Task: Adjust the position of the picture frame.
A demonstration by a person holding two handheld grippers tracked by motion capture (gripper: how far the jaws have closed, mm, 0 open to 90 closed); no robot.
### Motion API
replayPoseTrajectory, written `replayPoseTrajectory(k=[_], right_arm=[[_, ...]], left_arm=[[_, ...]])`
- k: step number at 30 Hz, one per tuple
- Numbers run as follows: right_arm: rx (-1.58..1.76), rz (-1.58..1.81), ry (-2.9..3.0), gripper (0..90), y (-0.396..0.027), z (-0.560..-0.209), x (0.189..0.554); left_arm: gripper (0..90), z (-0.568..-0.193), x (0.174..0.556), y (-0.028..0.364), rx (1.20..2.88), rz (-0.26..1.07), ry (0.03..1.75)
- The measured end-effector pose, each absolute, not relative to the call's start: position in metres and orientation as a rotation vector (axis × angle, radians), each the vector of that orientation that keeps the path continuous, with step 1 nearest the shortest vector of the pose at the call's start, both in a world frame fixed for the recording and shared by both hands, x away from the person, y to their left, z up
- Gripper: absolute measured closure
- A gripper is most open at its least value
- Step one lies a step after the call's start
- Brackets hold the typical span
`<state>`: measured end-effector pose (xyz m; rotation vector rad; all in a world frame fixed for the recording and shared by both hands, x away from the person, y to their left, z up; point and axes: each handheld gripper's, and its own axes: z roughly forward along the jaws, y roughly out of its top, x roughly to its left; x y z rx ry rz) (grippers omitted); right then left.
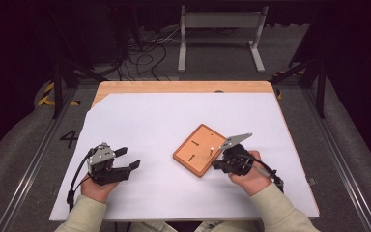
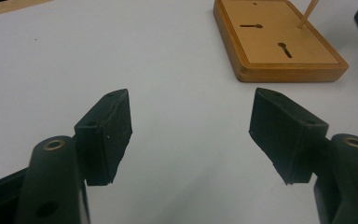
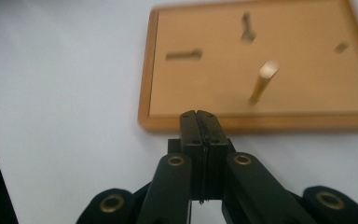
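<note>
A wooden board (image 1: 199,150) lies tilted on the white sheet, with two keyhole slots and one upright wooden peg (image 1: 211,150) standing in it. The same board (image 3: 261,60) and its peg (image 3: 263,82) fill the top of the right gripper view. My right gripper (image 1: 214,165) hovers just at the board's near right edge, and its jaws (image 3: 200,121) are pressed together with nothing between them. At the left of the sheet my left gripper (image 1: 128,158) rests open and empty, its pads (image 2: 107,135) wide apart, pointing toward the board (image 2: 279,39).
The white sheet (image 1: 140,125) covers most of a wooden table (image 1: 174,87). Beyond the far edge are a white metal stand (image 1: 220,34) and loose cables on the dark floor. Metal rails run along both sides of the table.
</note>
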<state>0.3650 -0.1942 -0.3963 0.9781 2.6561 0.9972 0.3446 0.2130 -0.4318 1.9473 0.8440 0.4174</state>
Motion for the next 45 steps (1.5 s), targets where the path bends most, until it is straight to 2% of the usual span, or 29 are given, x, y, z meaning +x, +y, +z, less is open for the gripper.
replayPoseTrajectory(k=[4, 10, 16, 25, 33, 37, 45], right_arm=[[0.933, 1.064, 2.604, 90.0, -0.194, -0.369, 0.39], [0.893, 1.08, 2.593, 90.0, -0.18, -0.362, 0.429], [0.885, 1.016, 2.641, 90.0, -0.154, -0.375, 0.483], [0.91, 0.903, 2.676, 90.0, -0.129, -0.413, 0.532], [0.911, 0.684, 2.697, 90.0, -0.121, -0.428, 0.542], [0.968, 0.651, 2.695, 90.0, -0.124, -0.424, 0.538], [1.075, 0.603, 2.714, 90.0, -0.163, -0.42, 0.509]], left_arm=[[29.9, -0.432, 0.342, 0.215, 1.947, 0.421, 0.85], [29.8, -0.433, 0.337, 0.221, 1.933, 0.423, 0.865], [29.9, -0.434, 0.331, 0.227, 1.92, 0.429, 0.887], [29.9, -0.435, 0.324, 0.236, 1.905, 0.435, 0.913], [29.9, -0.436, 0.324, 0.236, 1.909, 0.433, 0.914], [29.8, -0.435, 0.324, 0.236, 1.904, 0.43, 0.91], [29.8, -0.435, 0.327, 0.231, 1.917, 0.422, 0.896]])
